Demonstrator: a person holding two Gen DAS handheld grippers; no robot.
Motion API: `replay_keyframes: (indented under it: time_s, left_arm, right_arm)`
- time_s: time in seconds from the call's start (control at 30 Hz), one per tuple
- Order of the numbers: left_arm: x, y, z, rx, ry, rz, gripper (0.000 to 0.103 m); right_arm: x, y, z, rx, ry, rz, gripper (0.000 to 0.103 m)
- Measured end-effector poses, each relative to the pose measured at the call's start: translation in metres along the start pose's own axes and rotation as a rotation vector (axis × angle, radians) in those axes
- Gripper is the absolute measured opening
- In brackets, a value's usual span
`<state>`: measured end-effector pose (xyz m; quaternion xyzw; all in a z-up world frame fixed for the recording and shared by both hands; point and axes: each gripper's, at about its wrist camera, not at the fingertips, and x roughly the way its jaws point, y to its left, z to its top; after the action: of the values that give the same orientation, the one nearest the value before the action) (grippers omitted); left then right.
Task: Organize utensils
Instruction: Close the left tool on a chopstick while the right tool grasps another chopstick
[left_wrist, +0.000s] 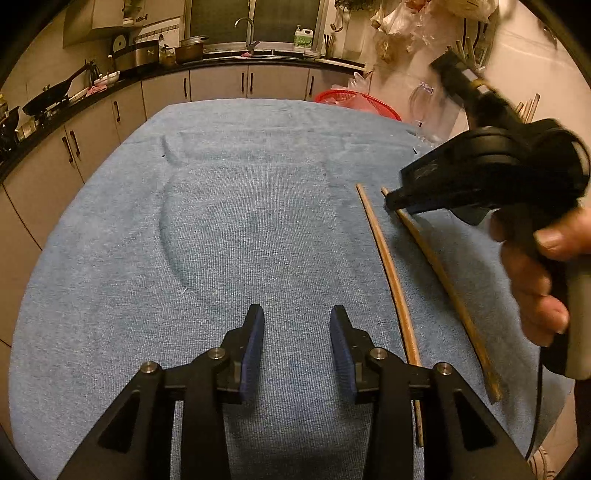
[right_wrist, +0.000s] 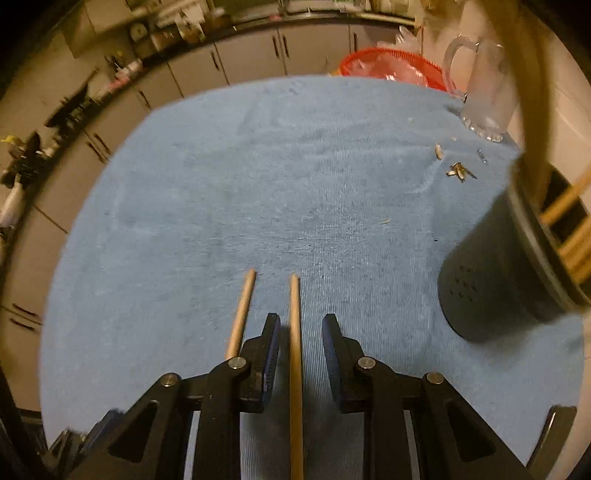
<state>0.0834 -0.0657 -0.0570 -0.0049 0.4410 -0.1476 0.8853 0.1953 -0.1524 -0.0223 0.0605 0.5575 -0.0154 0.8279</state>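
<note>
Two slim wooden chopsticks lay side by side on a ribbed blue towel covering the table. The left gripper hovered beside them, jaws apart and empty. The right gripper, tilted steeply down in a hand, straddled one chopstick without pinching it. A dark perforated holder stood nearby with more sticks.

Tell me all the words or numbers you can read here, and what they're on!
None can be read.
The jug by the sink has a green label, too small to read.
The round dial on the counter is too small to read.
The holder has only holes, no writing.
</note>
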Motion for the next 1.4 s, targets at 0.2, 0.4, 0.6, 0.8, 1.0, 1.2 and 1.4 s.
replay_keyframes:
  time_s: [0.2,0.4,0.6,0.8,1.0,1.2,1.4]
  left_arm:
    - [-0.004,0.004,0.002,-0.002,0.018,-0.008,0.038]
    - [-0.001,-0.005,0.035,-0.006,0.077,-0.086,0.038]
    - [0.035,-0.034,0.088,0.020,0.167,-0.123,0.039]
    - [0.090,-0.060,0.123,0.040,0.273,-0.046,0.031]
    - [0.106,-0.079,0.129,0.078,0.297,0.040,0.005]
    - [0.049,-0.063,0.111,0.036,0.153,-0.051,0.005]
    - [-0.042,-0.050,0.105,0.010,-0.056,-0.063,0.005]
  right_arm:
    - [-0.004,-0.006,-0.012,-0.005,-0.027,0.014,0.006]
    - [-0.057,-0.028,-0.044,0.052,-0.189,0.119,0.006]
    - [-0.093,-0.051,-0.070,0.095,-0.294,0.162,0.007]
    - [-0.091,-0.066,-0.082,0.127,-0.284,0.192,0.006]
    - [-0.102,-0.075,-0.085,0.131,-0.308,0.206,0.006]
    - [-0.126,-0.076,-0.094,0.120,-0.368,0.211,0.006]
    - [-0.170,-0.063,-0.110,0.080,-0.521,0.216,0.006]
